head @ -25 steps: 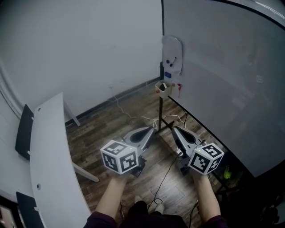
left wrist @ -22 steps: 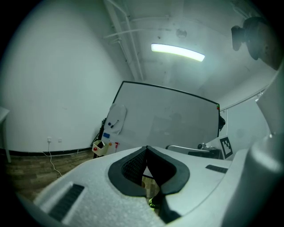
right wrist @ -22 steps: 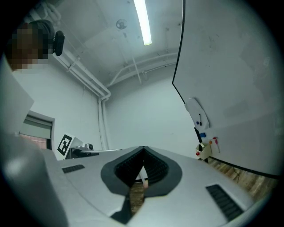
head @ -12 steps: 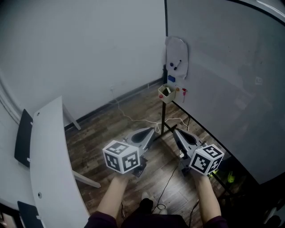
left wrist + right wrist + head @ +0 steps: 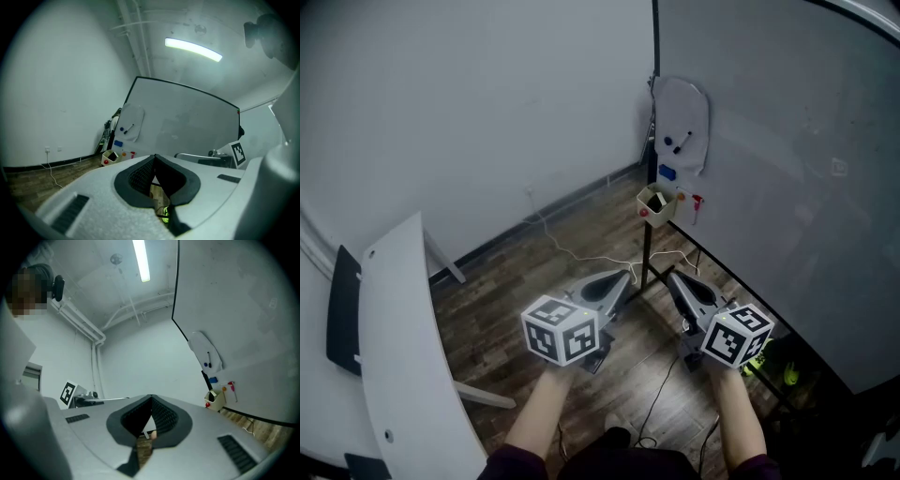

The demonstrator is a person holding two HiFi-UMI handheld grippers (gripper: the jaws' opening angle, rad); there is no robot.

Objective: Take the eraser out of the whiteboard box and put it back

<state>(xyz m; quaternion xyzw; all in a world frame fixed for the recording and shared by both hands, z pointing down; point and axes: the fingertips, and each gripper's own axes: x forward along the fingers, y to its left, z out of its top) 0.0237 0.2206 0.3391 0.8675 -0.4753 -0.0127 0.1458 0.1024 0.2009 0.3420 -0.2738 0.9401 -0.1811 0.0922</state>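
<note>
A small cream whiteboard box [image 5: 656, 203] hangs at the lower left corner of the whiteboard [image 5: 787, 169], with a dark eraser [image 5: 655, 199] showing inside it. The box also appears in the left gripper view [image 5: 111, 157] and the right gripper view [image 5: 214, 399]. My left gripper [image 5: 626, 275] and right gripper [image 5: 670, 275] are held side by side, well short of the box and pointing towards it. Both are shut, their jaw tips meeting with nothing between them [image 5: 154, 157] [image 5: 151, 397].
A white sheet [image 5: 682, 112] with a marker and magnets is stuck above the box, and a blue magnet [image 5: 667, 172] sits just over it. The board's black stand pole [image 5: 647, 253] and cables [image 5: 581, 253] are on the wood floor. A curved white table [image 5: 394, 319] stands at left.
Both grippers have moved forward together towards the whiteboard. The box and sheet now appear larger and nearer in the head view. The jaws stayed shut.
</note>
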